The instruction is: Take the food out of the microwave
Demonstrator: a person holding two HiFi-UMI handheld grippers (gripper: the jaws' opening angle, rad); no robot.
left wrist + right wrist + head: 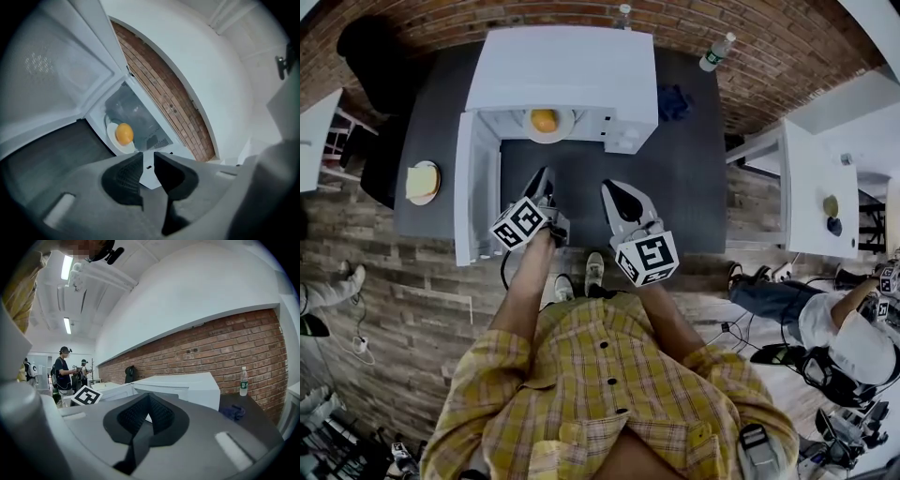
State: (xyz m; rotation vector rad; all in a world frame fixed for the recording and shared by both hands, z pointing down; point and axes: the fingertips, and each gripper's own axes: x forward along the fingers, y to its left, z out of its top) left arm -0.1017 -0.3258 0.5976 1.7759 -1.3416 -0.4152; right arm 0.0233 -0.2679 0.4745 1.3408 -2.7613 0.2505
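A white microwave [567, 70] stands on a dark table [694, 187] with its door [476, 187] swung open to the left. Inside, an orange [544, 120] lies on a white plate [555, 134]; in the left gripper view the orange [124, 133] and plate [114, 138] sit just beyond my jaws. My left gripper [546, 178] [149, 160] hovers in front of the opening, slightly open, with nothing between its fingers. My right gripper [614, 192] [150, 401] hangs beside it to the right, shut and empty, facing the microwave's [187, 387] outer casing.
On the table's left end sits a small plate with a pale yellow food item [422, 181]. A blue cloth [673, 101] [233, 412] and a water bottle [717, 52] [243, 380] are right of the microwave. A white table [816, 187] and a person [853, 337] are at right.
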